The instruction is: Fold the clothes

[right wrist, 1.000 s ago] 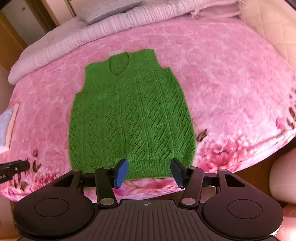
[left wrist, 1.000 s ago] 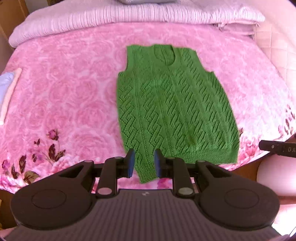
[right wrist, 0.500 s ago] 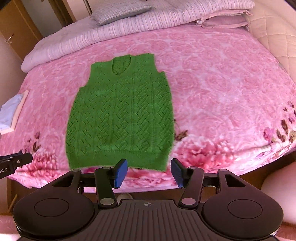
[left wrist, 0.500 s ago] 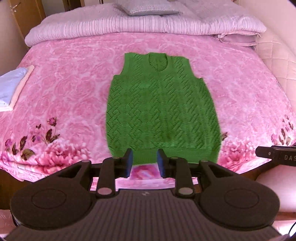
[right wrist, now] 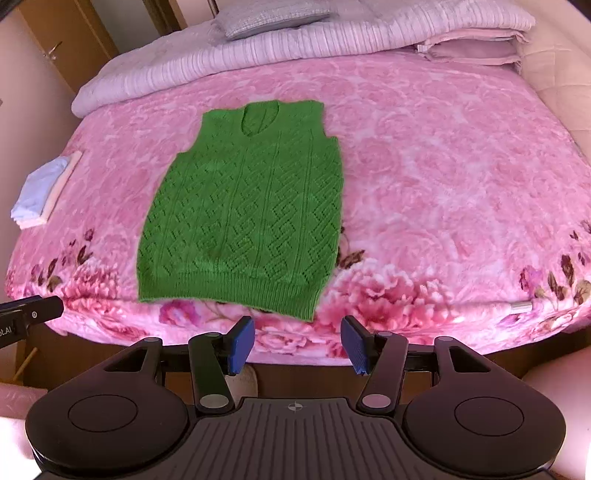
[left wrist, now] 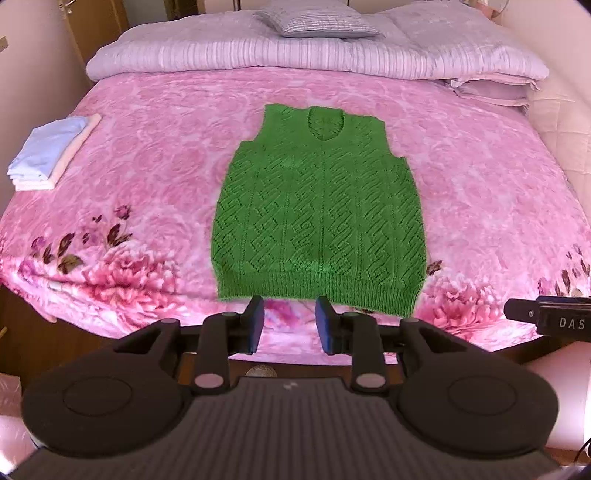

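Note:
A green knitted sleeveless vest (left wrist: pixel 321 214) lies flat and spread out on the pink flowered bedspread (left wrist: pixel 147 177), neck toward the pillows, hem near the bed's front edge. It also shows in the right wrist view (right wrist: pixel 247 214). My left gripper (left wrist: pixel 290 326) is open and empty, held off the bed just before the hem's middle. My right gripper (right wrist: pixel 297 343) is open and empty, below the bed edge to the right of the hem's right corner. Neither touches the vest.
A small stack of folded pale blue and cream clothes (left wrist: pixel 51 151) lies at the bed's left side, also seen in the right wrist view (right wrist: pixel 44 192). A striped lilac quilt (left wrist: pixel 314 55) and a grey pillow (left wrist: pixel 317 22) lie at the head.
Both grippers have pulled back and away from the vest, so the whole bed now shows. The left jaws have opened a little wider. The vest lies flat as before.

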`<state>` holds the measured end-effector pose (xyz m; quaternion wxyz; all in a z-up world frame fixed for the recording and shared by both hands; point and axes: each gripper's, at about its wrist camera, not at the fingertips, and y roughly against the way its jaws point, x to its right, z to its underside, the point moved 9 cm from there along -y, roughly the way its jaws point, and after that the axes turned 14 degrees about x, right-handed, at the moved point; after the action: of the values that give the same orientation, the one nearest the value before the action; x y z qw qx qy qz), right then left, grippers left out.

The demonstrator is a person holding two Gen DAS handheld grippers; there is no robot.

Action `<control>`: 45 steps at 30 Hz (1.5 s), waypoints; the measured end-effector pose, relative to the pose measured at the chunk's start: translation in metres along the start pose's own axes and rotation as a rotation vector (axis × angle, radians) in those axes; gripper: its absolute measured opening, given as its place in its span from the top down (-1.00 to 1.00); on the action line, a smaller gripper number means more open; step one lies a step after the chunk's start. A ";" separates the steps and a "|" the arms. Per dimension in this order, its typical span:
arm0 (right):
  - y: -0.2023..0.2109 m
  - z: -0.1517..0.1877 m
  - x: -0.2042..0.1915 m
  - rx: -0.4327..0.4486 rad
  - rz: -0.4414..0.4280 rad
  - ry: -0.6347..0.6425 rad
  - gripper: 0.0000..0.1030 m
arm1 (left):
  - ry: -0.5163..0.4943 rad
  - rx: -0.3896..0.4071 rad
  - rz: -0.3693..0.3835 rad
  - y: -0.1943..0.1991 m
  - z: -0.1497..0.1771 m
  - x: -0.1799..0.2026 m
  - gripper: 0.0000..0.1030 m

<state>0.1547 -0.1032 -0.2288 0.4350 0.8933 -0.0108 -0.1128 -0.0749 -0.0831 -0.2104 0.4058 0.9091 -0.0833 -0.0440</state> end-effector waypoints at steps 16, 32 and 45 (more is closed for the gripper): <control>-0.075 0.020 0.037 -0.062 0.032 -0.174 -0.08 | 0.051 -0.121 -0.025 -0.085 0.034 -0.054 0.37; -0.235 0.079 0.093 0.169 -0.091 -0.557 -0.08 | 0.346 -0.017 0.199 -0.279 0.075 -0.153 0.36; -0.224 0.096 0.086 0.232 -0.188 -0.644 -0.07 | 0.512 0.082 0.451 -0.286 0.106 -0.147 0.45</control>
<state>0.2008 -0.0486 -0.4768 0.2925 0.8524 -0.0780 -0.4263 -0.2018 0.0544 -0.4926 0.3761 0.8649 -0.1795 0.2799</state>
